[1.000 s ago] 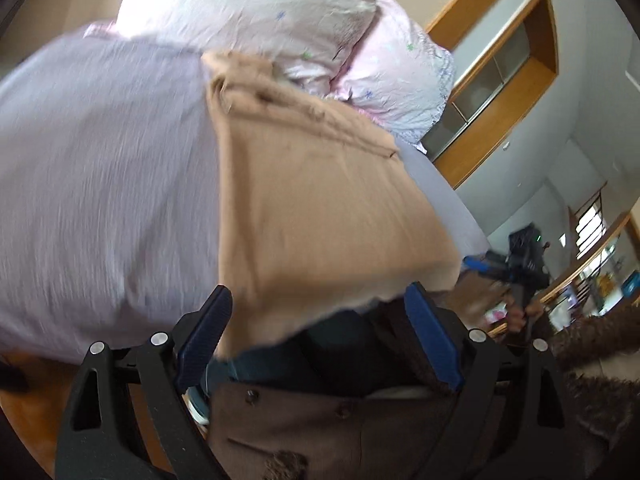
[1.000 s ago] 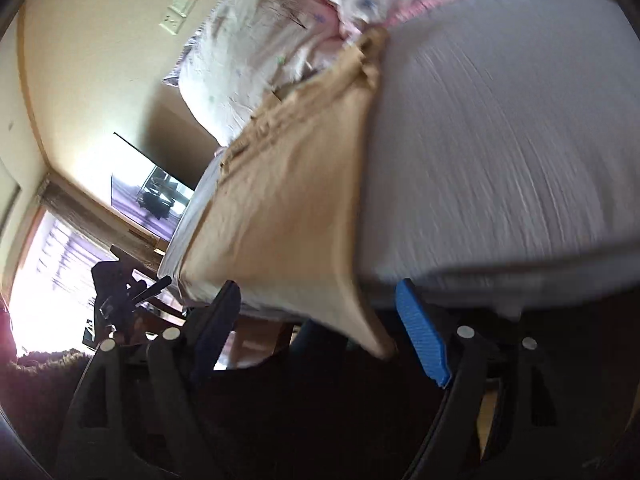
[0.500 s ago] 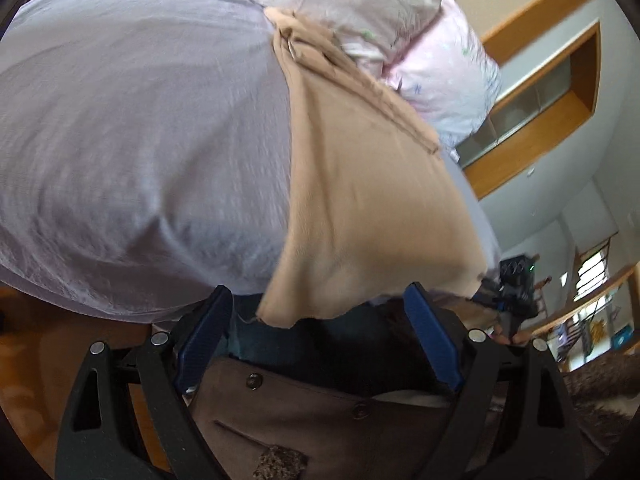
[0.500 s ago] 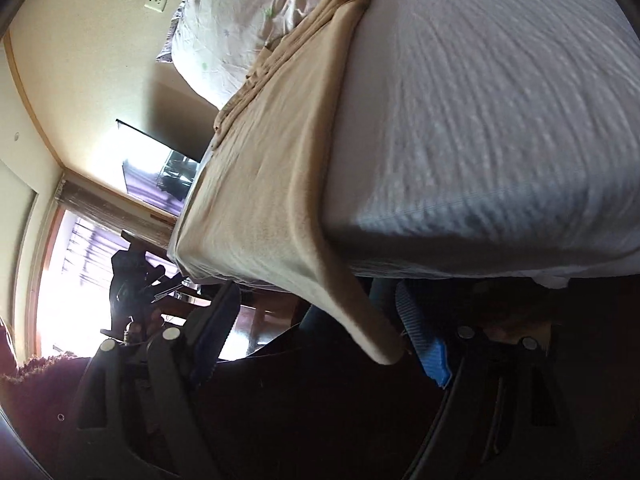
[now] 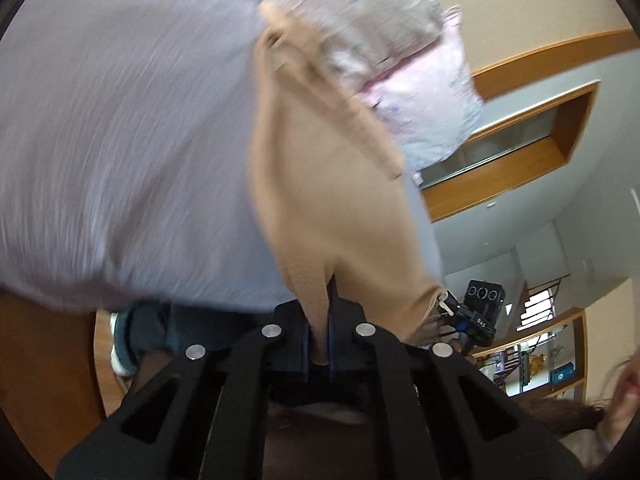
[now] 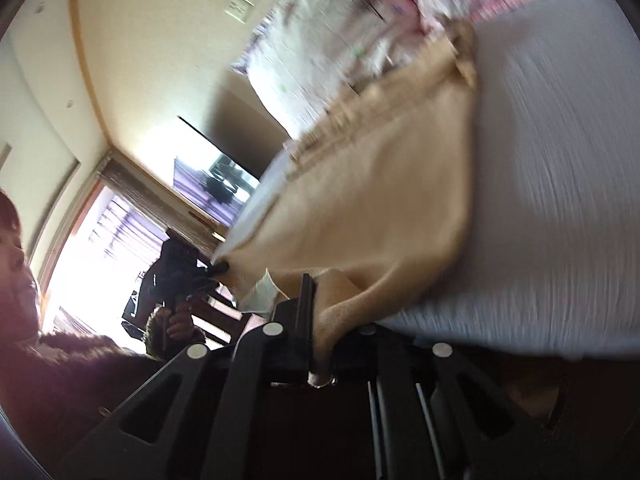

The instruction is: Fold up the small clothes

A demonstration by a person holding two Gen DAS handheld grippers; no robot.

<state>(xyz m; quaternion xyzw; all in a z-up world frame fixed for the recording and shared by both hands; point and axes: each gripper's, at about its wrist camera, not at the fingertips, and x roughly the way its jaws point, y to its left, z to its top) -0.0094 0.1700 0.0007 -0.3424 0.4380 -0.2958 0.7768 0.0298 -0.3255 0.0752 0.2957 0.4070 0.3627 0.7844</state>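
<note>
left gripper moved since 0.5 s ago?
Yes. The left gripper has closed in on the tan garment at the bed edge, now shut on its hem.

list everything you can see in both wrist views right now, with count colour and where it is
tan garment: 1, beige, spread on the bed, its near edge pinched at two corners
bed sheet: 1, pale lilac-grey, covers the mattress under the garment
pillows: 2, white and pink with small prints, at the far end of the bed
wall switch plate: 1, off-white, on the cream wall
television: 1, dark screen, on the wall beyond the bed
window: 1, bright, beside the television
left hand-held gripper: 1, black with blue pads, shut on the garment's near edge
right hand-held gripper: 1, black, shut on the garment's other near corner
</note>
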